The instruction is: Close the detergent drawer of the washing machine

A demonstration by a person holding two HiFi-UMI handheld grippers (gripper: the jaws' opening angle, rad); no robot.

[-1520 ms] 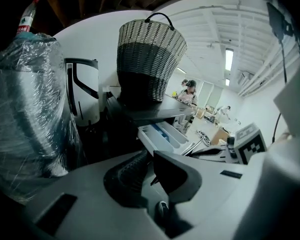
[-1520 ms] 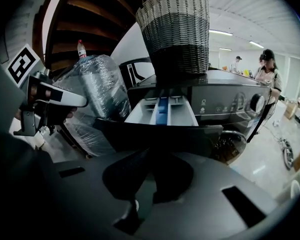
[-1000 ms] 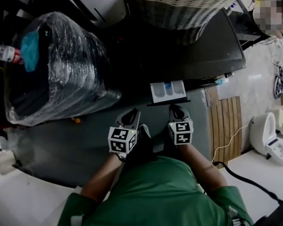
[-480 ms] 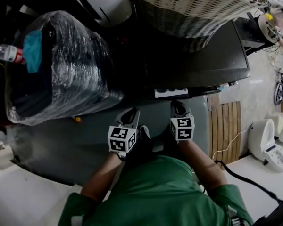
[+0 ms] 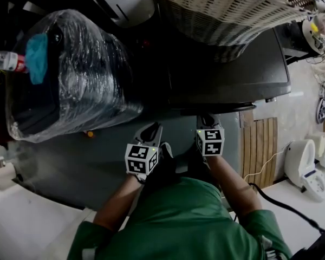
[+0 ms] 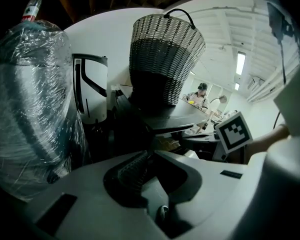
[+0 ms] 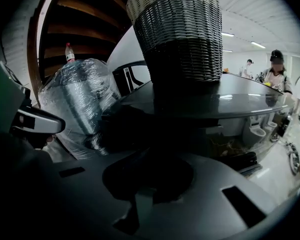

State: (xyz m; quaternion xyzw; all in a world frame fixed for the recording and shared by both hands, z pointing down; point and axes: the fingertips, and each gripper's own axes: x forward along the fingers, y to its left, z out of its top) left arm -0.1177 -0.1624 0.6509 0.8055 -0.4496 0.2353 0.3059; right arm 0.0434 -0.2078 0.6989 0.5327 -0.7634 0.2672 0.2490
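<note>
— Head view?
— The right claw [image 5: 205,120] is at the washer [image 5: 233,75] front edge; the drawer sits pushed in beneath, out of sight. The left claw [image 5: 151,130] hangs beside it.
— Left gripper view?
— Jaws together, empty; basket [image 6: 165,59] ahead.
— Right gripper view?
— Jaws together, empty, facing the washer.

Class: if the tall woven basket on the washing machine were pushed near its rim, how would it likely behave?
The woven basket looks tall and narrows toward its base, so it would probably tip. Its weave suggests lightness, though its contents are hidden. The washing machine top looks smooth, so a low push may slide it.
</note>
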